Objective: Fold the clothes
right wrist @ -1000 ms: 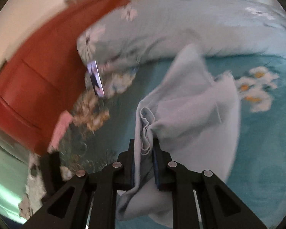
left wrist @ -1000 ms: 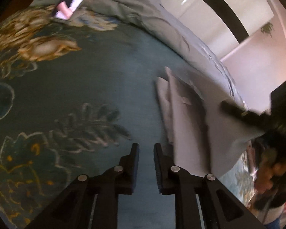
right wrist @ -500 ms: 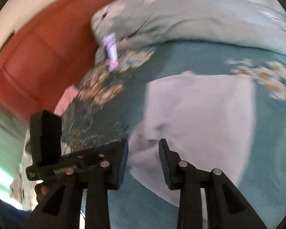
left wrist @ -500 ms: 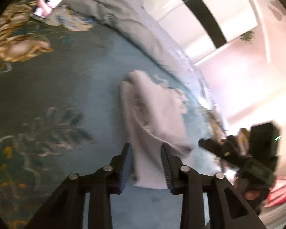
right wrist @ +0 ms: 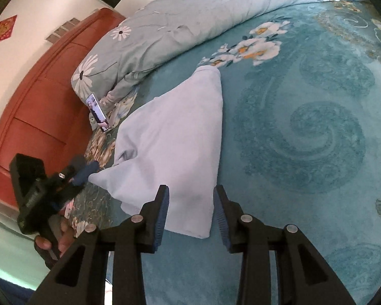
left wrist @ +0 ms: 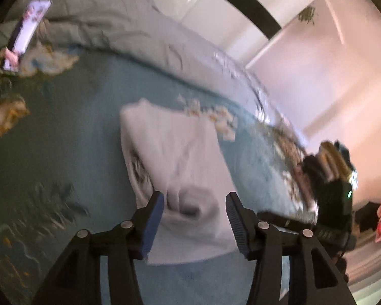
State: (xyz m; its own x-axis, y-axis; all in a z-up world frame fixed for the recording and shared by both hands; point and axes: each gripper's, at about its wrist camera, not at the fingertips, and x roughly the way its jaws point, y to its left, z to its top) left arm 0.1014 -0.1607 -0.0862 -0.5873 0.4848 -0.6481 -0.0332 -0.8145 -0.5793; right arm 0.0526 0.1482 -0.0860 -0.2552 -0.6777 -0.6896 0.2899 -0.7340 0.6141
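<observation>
A pale lavender garment [left wrist: 180,157] lies folded and flat on the teal floral bedspread [right wrist: 304,127]. In the left wrist view my left gripper [left wrist: 194,218] hovers over the garment's near edge. Its jaws are opening and the pads touch nothing. In the right wrist view the same garment [right wrist: 175,139] stretches away from my right gripper [right wrist: 191,203], which stands open just above the near corner without pressing it. The left gripper [right wrist: 85,171] shows there too, held in a hand [right wrist: 53,239], its blue pads beside the garment's left corner.
A rolled grey-green quilt with daisies [right wrist: 190,30] lies along the far side of the bed. A phone [right wrist: 97,113] leans against it. A red-brown headboard [right wrist: 38,101] stands at the left. The right gripper's body [left wrist: 335,203] is at the bed's right edge.
The right gripper held the bunched garment up a second ago. It has let go, and the garment now lies flat. Both jaws have widened and both grippers have drawn back to the near edge.
</observation>
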